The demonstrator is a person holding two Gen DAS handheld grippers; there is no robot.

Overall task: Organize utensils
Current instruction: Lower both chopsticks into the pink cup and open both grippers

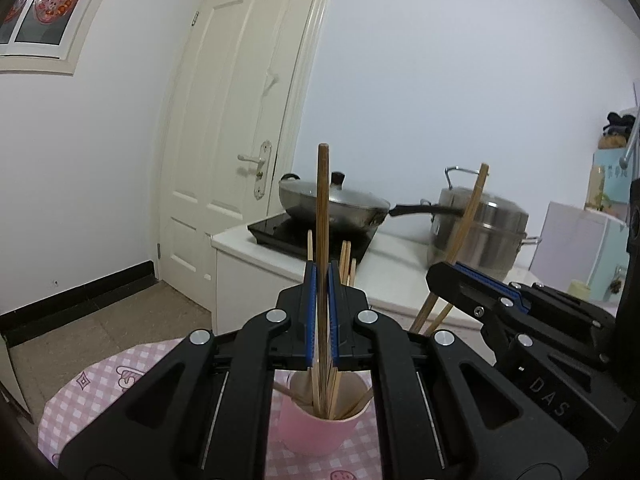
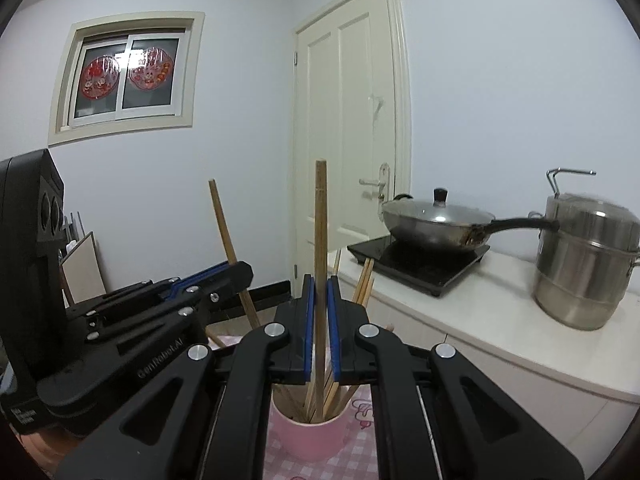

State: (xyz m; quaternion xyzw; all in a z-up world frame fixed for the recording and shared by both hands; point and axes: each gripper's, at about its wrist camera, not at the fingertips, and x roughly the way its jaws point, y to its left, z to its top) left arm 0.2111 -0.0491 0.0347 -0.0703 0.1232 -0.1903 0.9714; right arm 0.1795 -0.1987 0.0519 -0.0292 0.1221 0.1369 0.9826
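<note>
Both claws pinch a chopstick each: the left claw [image 1: 322,280] holds its stick [image 1: 322,208] upright right above the pink cup [image 1: 316,428], the right claw [image 2: 320,292] likewise over it.

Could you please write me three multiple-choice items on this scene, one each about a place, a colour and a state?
1. Where does the wok sit?
A. on the hob
B. on the floor
C. in the cup

2. What colour is the cup?
A. green
B. pink
C. black

3. How is the right gripper?
A. wide open and empty
B. shut on a spoon
C. shut on a chopstick

Answers: 1 A, the wok rests on the black hob. 2 B, its wall is pink. 3 C, its blue pads clamp an upright chopstick over the cup.
</note>
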